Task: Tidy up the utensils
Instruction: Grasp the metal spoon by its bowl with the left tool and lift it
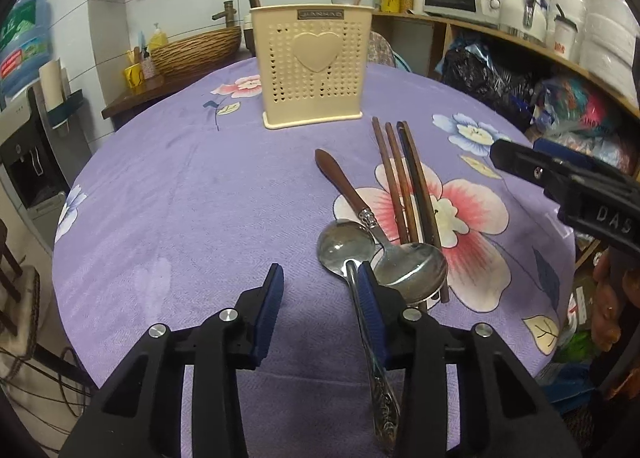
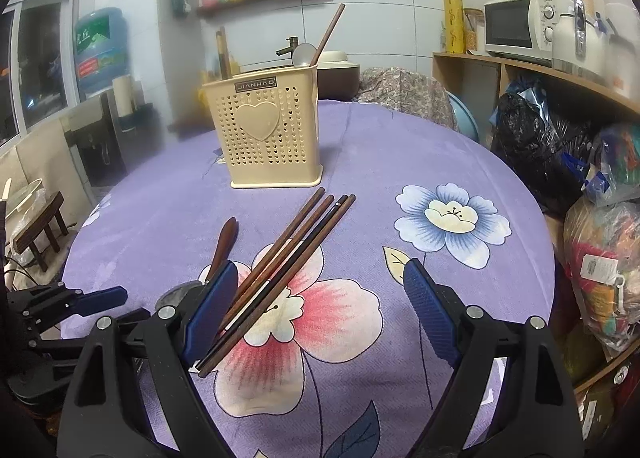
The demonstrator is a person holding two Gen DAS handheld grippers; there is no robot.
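A cream perforated utensil holder (image 1: 316,65) (image 2: 272,133) stands at the far side of the purple flowered tablecloth (image 1: 180,197), with a few utensils sticking out of it. In front of it lie several dark chopsticks (image 1: 400,185) (image 2: 292,258), a wooden-handled spoon (image 1: 412,266) (image 2: 226,238) and an all-metal spoon (image 1: 346,250). My left gripper (image 1: 320,270) is open around the metal spoon's handle, which lies against the right finger. My right gripper (image 2: 320,268) stands wide open low over the chopsticks, which pass close to its left finger.
A shelf unit with a microwave (image 2: 520,23), kettle and stuffed bags (image 2: 540,145) runs along the right. A wicker basin (image 1: 196,49), tap and bottles sit behind the table on the left. A water dispenser (image 1: 28,137) stands at far left.
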